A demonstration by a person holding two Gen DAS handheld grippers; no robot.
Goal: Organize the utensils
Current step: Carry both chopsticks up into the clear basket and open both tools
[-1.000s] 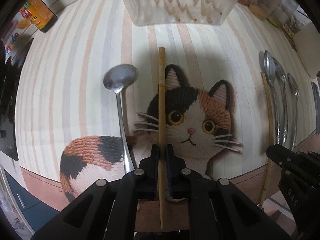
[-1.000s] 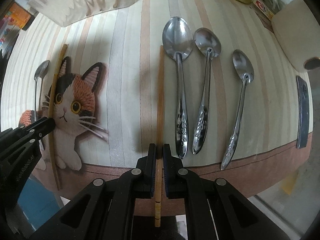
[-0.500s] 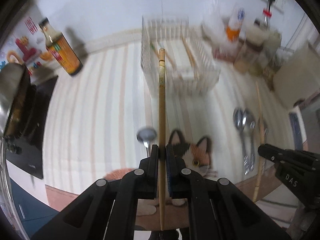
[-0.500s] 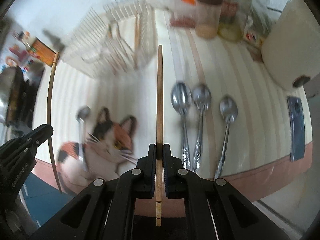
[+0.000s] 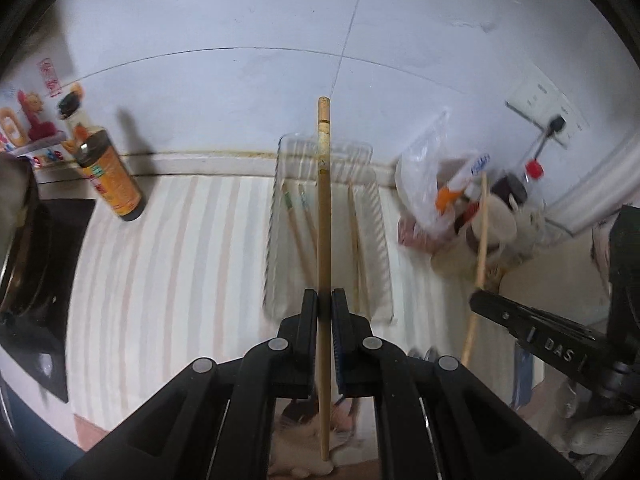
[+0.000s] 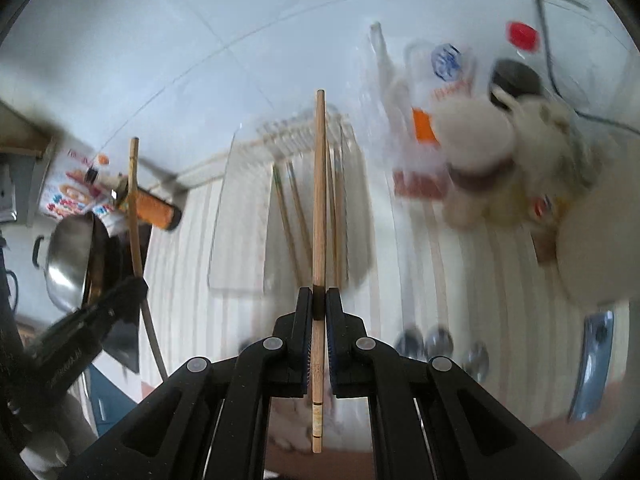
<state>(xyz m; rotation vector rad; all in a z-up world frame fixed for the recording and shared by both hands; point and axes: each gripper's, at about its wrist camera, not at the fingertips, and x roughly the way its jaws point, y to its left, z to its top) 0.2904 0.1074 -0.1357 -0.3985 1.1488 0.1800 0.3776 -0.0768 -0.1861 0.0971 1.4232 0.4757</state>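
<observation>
My left gripper (image 5: 324,300) is shut on a wooden chopstick (image 5: 323,208) that points forward, high above the striped counter. My right gripper (image 6: 319,298) is shut on a second wooden chopstick (image 6: 319,200), also lifted. Ahead of both stands a clear plastic tray (image 5: 280,240) that holds several chopsticks (image 5: 296,232); it also shows in the right wrist view (image 6: 240,216). Three spoons (image 6: 440,340) lie blurred on the counter below the right gripper. The right gripper and its chopstick (image 5: 482,240) show at the right of the left wrist view.
A sauce bottle (image 5: 108,176) stands at the back left beside a black stove (image 5: 36,280) with a steel pot (image 6: 68,256). Jars, bags and bottles (image 5: 492,200) crowd the back right against the white wall. A cat-pattern mat (image 5: 304,440) lies below.
Both grippers have lifted their chopsticks off the counter and tilted up. The view has swung from the mat and spoons to the tray and the wall.
</observation>
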